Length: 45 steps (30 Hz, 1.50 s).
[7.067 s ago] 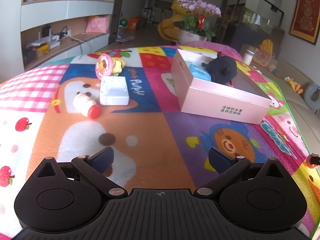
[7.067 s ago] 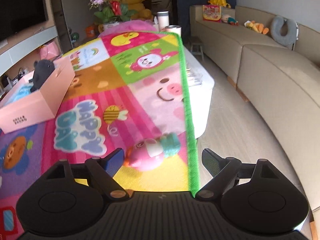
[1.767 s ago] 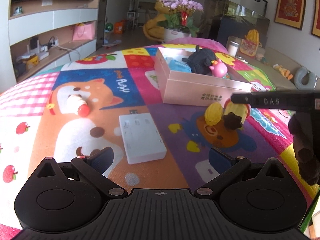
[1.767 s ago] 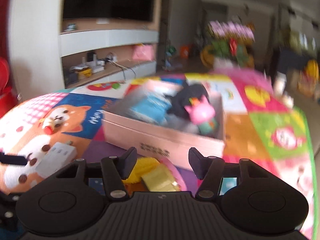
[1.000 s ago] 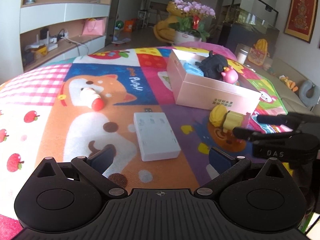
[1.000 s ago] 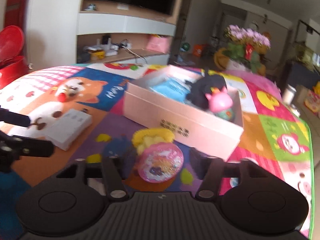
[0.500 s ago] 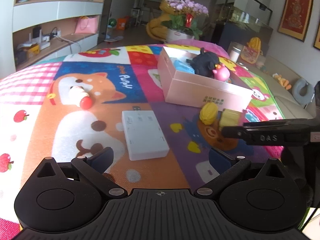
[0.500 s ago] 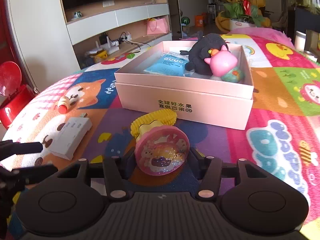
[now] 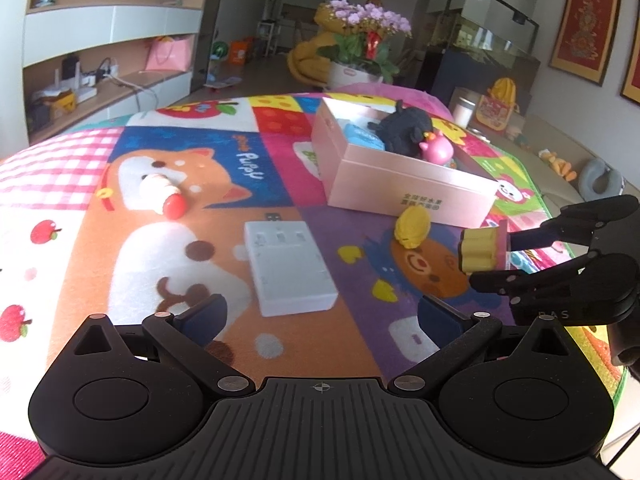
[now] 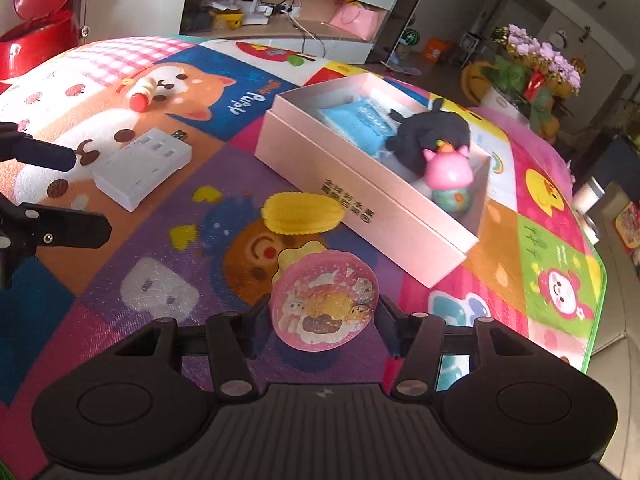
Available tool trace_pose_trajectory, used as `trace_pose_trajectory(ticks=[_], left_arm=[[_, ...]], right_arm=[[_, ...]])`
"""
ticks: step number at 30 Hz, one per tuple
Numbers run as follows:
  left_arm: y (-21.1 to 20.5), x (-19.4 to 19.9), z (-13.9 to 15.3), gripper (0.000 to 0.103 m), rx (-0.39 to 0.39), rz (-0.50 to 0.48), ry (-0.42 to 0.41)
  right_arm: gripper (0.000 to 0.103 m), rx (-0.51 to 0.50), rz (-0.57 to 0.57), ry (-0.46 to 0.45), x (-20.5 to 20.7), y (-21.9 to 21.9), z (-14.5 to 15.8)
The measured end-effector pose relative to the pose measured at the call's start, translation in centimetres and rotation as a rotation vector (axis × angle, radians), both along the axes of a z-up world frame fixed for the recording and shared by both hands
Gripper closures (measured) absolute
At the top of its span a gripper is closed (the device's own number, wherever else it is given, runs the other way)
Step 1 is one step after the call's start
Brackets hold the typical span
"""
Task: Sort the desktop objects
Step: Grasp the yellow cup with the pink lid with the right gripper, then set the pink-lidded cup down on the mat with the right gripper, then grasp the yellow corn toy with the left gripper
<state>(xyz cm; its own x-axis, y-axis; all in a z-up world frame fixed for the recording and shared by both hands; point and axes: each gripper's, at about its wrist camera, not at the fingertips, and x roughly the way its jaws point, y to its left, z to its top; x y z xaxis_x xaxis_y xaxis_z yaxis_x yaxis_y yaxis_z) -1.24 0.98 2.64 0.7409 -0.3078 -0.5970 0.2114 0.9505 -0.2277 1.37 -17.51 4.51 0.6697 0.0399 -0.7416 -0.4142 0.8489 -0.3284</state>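
The right hand-held gripper (image 10: 323, 326) is clenched on the rim of the round pink toy (image 10: 325, 299), held off the desk's play mat (image 10: 168, 248) just short of the pink box (image 10: 404, 236). The grip catches only the disc's edges, so it could slip or twist out on the way over the box wall, or knock the yellow toy (image 10: 302, 213) lying just ahead. The left hand-held gripper (image 9: 320, 316) hangs released above the white charger (image 9: 286, 266).

Left tool (image 9: 320, 314): matte black, ribbed centre plate with small crosshair mark, round discs either side, silver screws on linkage arms, dark blue pads. Right tool (image 10: 322, 320): same black build, silver screws.
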Motion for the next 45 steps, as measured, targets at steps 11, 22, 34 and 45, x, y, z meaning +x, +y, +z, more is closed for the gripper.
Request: trace_pose_trajectory(ticks=[11,22,34,45], left_arm=[[0.4,0.1,-0.5,0.000,0.000,0.018,0.028],[-3.4,1.6,1.2,0.000,0.061,-0.058,-0.025],[-6.6,9.0,2.8,0.038,0.046,-0.117,-0.025],[-10.1,9.8,-0.9,0.037,0.172,-0.212,0.022]], right_arm=[[0.026,0.064,-0.001,-0.064,-0.2,0.2,0.5],[0.000,0.308,-0.313,-0.176,-3.2,-6.6,-1.5],[0.000,0.460,-0.386,-0.262,-4.8,-8.2,-2.3],[0.000,0.492,-0.376,-0.257,-4.7,-8.4,-2.4]])
